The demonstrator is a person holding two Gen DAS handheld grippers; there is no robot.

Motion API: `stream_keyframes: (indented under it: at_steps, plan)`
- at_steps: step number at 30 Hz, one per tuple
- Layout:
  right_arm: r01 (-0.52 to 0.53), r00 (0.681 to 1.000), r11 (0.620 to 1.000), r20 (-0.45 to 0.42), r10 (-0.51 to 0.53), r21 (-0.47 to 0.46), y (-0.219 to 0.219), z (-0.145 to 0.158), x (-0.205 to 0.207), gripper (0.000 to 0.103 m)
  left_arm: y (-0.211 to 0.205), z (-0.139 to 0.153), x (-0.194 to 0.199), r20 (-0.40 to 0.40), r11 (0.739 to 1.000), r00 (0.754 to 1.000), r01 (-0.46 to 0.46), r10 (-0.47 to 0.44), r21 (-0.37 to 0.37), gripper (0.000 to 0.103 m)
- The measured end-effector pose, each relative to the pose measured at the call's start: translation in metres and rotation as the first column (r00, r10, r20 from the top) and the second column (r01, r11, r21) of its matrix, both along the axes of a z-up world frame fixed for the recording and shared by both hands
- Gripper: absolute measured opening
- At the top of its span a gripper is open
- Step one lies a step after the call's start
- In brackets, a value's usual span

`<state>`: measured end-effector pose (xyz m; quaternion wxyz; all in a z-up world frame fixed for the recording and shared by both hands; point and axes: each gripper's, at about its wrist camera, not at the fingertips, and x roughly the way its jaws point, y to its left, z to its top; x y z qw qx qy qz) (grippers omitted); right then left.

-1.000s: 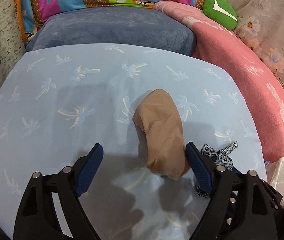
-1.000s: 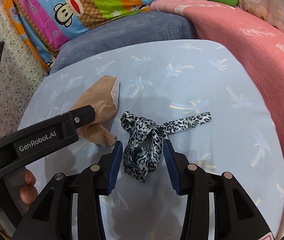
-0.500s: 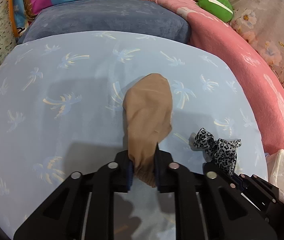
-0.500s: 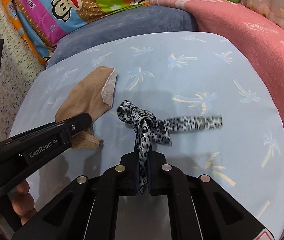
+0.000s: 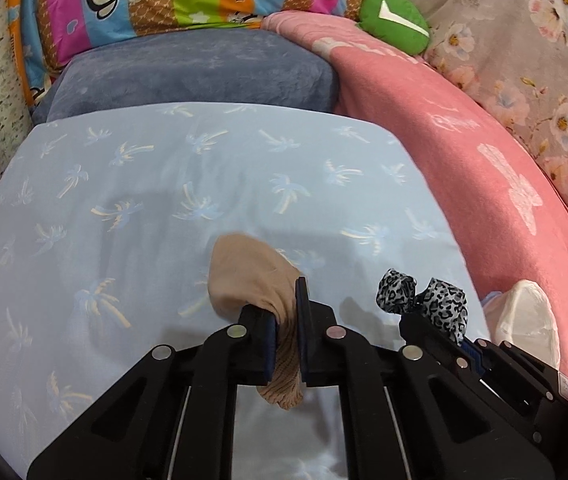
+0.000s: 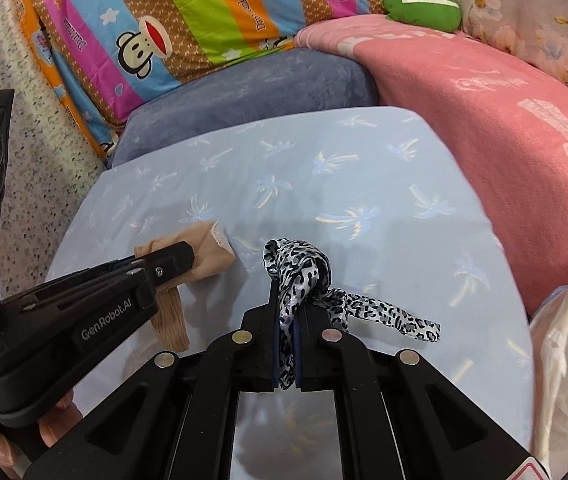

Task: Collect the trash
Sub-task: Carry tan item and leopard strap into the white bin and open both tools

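My left gripper (image 5: 284, 308) is shut on a tan stocking (image 5: 248, 276), lifted off the light blue palm-print sheet (image 5: 164, 200); the stocking droops over and below the jaws. It also shows in the right wrist view (image 6: 200, 256), held by the left gripper (image 6: 180, 256). My right gripper (image 6: 287, 312) is shut on a leopard-print ribbon (image 6: 300, 272), whose tail (image 6: 396, 316) hangs to the right. The ribbon also shows in the left wrist view (image 5: 420, 300), at the right gripper's tip (image 5: 416, 320).
A white plastic bag (image 6: 564, 352) sits at the right edge, also in the left wrist view (image 5: 524, 320). A pink blanket (image 5: 464, 152) lies right, a grey-blue cushion (image 5: 196, 76) and striped monkey-print pillow (image 6: 188, 20) behind, a green plush (image 5: 396, 28) far right.
Both grippers closed, the left on the stocking and the right on the ribbon, and lifted them off the sheet. The white bag has come closer at the right.
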<state>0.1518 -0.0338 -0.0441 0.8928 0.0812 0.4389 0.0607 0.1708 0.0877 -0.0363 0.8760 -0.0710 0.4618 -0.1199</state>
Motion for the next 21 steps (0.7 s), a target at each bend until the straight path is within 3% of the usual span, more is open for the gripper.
stream_keyframes:
  at_steps: [11,21]
  plan:
    - [0.093,0.992,0.995,0.083,-0.095,0.018,-0.064,0.041,-0.052,0.005,-0.055,0.033,-0.037,0.074,0.995,0.992,0.100,-0.101,0.016,0.008]
    - [0.215,0.969,0.976,0.119,-0.218,0.038,-0.141,0.056,-0.097,0.005,-0.116,0.048,-0.067,0.115,0.977,0.971,0.206,-0.210,0.045,0.008]
